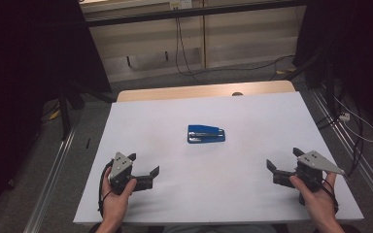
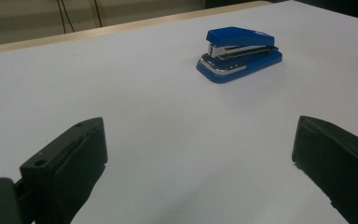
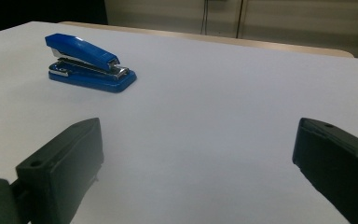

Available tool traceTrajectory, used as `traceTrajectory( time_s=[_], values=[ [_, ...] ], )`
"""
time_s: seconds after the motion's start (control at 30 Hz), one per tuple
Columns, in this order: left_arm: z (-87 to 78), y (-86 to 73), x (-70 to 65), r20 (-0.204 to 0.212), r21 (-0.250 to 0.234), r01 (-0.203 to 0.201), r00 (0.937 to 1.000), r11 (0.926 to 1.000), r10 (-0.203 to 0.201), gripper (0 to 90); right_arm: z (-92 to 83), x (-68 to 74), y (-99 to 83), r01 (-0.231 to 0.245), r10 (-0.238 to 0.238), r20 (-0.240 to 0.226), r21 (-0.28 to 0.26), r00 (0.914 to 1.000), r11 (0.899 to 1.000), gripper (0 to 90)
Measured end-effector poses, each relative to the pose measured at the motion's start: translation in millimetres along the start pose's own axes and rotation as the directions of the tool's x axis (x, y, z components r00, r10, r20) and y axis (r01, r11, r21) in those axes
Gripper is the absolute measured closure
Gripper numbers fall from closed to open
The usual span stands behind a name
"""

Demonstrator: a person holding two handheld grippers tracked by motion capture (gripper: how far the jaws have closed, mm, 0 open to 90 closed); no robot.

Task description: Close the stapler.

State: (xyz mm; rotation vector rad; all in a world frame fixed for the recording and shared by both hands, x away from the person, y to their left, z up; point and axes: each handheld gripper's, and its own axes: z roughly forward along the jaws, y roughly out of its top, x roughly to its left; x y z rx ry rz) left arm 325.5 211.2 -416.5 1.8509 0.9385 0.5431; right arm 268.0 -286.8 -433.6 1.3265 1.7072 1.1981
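Midway across the table (image 1: 141, 116), the blue stapler (image 1: 206, 134) lies long axis left-right, roughly equidistant from the left gripper (image 1: 143, 165) and right gripper (image 1: 284, 162), both with jaws spread apart.

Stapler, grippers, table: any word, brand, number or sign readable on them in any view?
None can be read.
Stapler: plain blue and metal, no lettering visible.
Left gripper and right gripper: no markings legible.
Table: plain white.

your right gripper (image 3: 196, 158) over the white table (image 3: 223, 93)
jaws spread wide, empty; blue stapler (image 3: 91, 63) sits at eleven o'clock, well apart.
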Motion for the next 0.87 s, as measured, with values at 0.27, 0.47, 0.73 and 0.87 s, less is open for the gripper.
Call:
traceTrajectory(
  time_s=[0.27, 0.47, 0.73, 0.87],
  values=[
    [0.4, -0.2, -0.1, 0.001, -0.010, 0.017, 0.9999, 0.9998, -0.017, 3.3, 2.7, 2.8, -4.6, 0.005, -0.005, 0.002, 0.005, 1.0000, 1.000, 2.2],
    [0.7, 1.6, -2.9, 0.010, -0.011, -0.004, 0.9999, 0.9999, 0.004, 3.3, 5.5, 3.8, -2.7, -0.012, 0.012, -0.007, -0.018, 0.9999, 1.000, 2.2],
    [0.6, 1.0, -3.0, 0.013, -0.009, 0.006, 0.9999, 0.9999, -0.005, 3.3, 8.7, 3.9, -1.5, -0.015, 0.014, -0.011, -0.019, 0.9998, 1.000, 2.1],
    [1.6, 0.9, -2.5, 0.014, -0.006, 0.005, 0.9999, 1.0000, -0.005, 3.3, 8.8, 4.2, -1.3, -0.014, 0.014, -0.017, -0.018, 0.9998, 1.000, 2.0]
  ],
)
